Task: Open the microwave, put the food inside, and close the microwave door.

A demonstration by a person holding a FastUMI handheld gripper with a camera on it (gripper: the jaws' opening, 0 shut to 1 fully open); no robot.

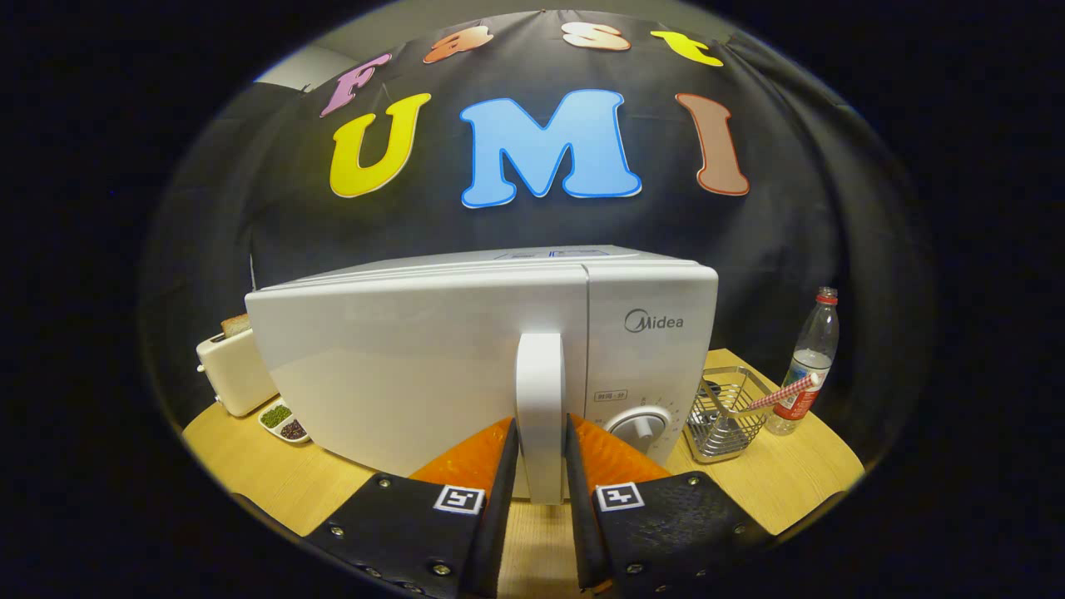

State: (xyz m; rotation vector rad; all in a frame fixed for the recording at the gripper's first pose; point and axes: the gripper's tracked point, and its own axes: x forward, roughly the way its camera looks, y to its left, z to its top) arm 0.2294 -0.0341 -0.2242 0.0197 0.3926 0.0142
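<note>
Flanking the vertical door handle (540, 408) of the microwave (491, 358), the gripper (541, 441) was recorded with one finger (502, 491) on the left of the handle and the other on its right, both set close against it; whether the two actually pressed on it could not be told.

Gripper view, items catalogued:

- Microwave: white, standing on a wooden table (799, 482), door appearing closed, handle running down the door's right edge. A round dial (639, 426) sat on the control panel, just right of the handle and the right finger.
- Toaster (233, 366): cream, far left of the microwave, with a slice of bread (235, 324) standing up out of its top.
- Small white dish (283, 421): two compartments, one with green bits and one with dark bits, near the toaster on the table's left side.
- Wire basket (728, 412): right of the microwave, holding a utensil with a red and white striped handle (786, 393) tilted out to the right.
- Plastic bottle (807, 366): clear, red cap, upright, just right of the basket.
- Black cloth wall: behind everything.
</note>
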